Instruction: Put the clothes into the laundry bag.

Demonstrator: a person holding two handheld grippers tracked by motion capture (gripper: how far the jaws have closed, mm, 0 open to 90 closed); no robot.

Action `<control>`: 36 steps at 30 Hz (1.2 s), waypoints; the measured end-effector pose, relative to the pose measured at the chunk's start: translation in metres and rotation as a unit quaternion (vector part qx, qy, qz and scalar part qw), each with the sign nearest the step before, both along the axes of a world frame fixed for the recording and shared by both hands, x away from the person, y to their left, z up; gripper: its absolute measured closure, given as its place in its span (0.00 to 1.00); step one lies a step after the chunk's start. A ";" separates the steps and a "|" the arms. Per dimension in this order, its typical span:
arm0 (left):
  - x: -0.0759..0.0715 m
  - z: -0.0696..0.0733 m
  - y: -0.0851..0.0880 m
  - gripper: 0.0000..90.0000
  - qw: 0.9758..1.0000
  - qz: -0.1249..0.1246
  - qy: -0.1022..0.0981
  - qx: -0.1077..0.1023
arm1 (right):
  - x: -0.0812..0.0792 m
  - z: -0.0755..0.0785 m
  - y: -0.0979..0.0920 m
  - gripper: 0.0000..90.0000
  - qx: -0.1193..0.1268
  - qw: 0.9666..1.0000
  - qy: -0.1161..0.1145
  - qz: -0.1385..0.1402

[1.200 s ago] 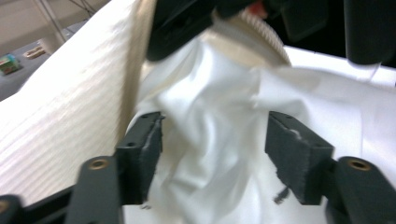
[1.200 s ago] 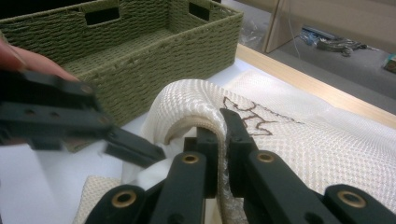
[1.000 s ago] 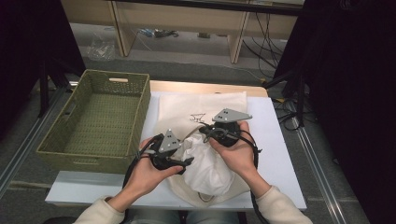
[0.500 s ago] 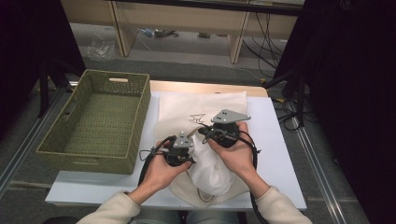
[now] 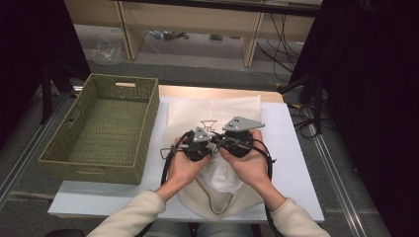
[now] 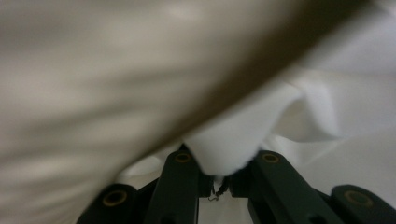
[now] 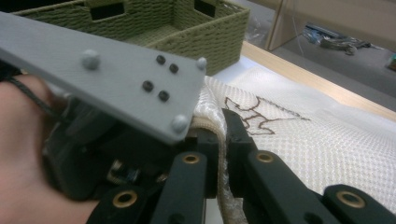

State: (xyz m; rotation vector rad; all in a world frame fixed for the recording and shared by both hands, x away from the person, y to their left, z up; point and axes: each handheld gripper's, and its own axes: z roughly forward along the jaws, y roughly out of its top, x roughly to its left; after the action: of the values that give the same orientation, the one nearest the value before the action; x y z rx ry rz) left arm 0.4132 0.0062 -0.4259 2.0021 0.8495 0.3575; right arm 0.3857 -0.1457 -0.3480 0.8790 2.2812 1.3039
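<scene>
**Both grippers pinch a cream cloth bag at the table's middle**

White tabletop with a wooden far edge fills the centre of the high view, with a grey floor, cables and pale cabinet legs behind it. On the table's left side stands a green woven basket with cut-out handles in its end walls; it has nothing in it that can be seen.

Spread across the middle of the table lies a cream cloth bag, reaching from near the far edge to the near edge, where a cord loop shows at its opening. A thin brown line drawing marks the fabric just beyond the grippers. In the right gripper view the weave looks like a coarse mesh.

The person's hands come in from the bottom and meet over the bag, side by side and nearly touching. The left gripper has just been closing, and its jaws now clench a bunched fold of white fabric that rises between them, as the left gripper view shows. The right gripper has its jaws clamped tight on a thick rolled edge of the bag, with the other gripper's grey three-cornered plate close in front of it and the basket behind.
</scene>
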 end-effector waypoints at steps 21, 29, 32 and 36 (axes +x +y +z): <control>-0.057 0.033 0.038 0.36 0.999 -0.047 -0.014 0.016 | 0.002 0.004 -0.005 0.98 0.014 1.000 -0.008 -0.017; -0.085 0.046 0.023 0.31 0.995 -0.088 -0.032 0.013 | 0.004 0.004 -0.007 0.98 0.016 1.000 -0.007 -0.008; -0.089 0.041 0.011 0.29 0.993 -0.111 -0.031 0.031 | 0.004 0.004 -0.007 0.98 0.017 1.000 -0.005 -0.013; -0.081 0.015 -0.008 0.32 0.991 -0.118 -0.030 0.053 | 0.003 0.005 -0.006 0.98 0.014 1.000 -0.008 -0.014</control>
State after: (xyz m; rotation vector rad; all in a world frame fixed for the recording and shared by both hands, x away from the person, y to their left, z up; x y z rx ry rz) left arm 0.3319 -0.0018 -0.4109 2.1529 0.5573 0.3304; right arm 0.3889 -0.1522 -0.3431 0.9023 2.2359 1.3294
